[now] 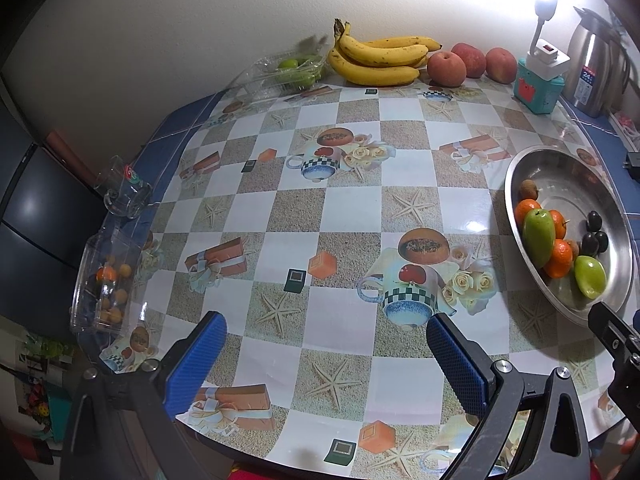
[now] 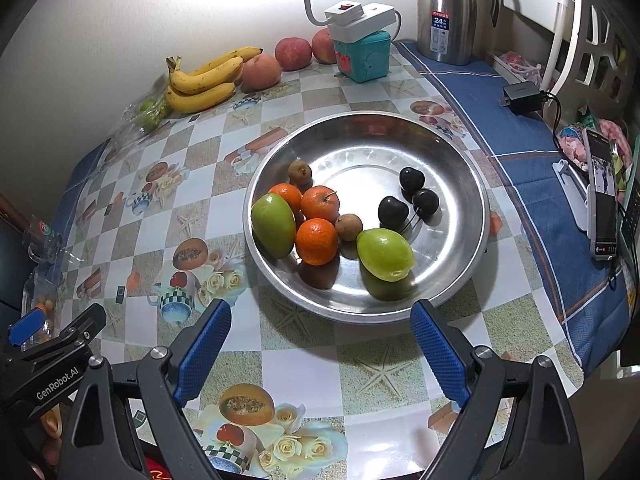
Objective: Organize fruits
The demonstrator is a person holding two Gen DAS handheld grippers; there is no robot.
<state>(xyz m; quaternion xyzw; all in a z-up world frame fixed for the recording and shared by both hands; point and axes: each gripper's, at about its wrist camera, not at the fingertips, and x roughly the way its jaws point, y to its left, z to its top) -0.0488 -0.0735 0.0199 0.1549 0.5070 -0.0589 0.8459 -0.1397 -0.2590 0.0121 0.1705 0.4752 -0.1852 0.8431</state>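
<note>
A steel bowl on the patterned table holds two green fruits, three small oranges, three dark cherries and two small brown fruits. My right gripper stands open just in front of the bowl's near rim, nothing between its blue pads. My left gripper hangs open over bare table, left of the bowl. Bananas and three apples lie by the back wall.
A clear box of green fruit sits left of the bananas. A clear tray of small orange fruits and a glass mug stand at the left edge. A teal box with a lamp, a steel thermos, a charger and a phone occupy the right.
</note>
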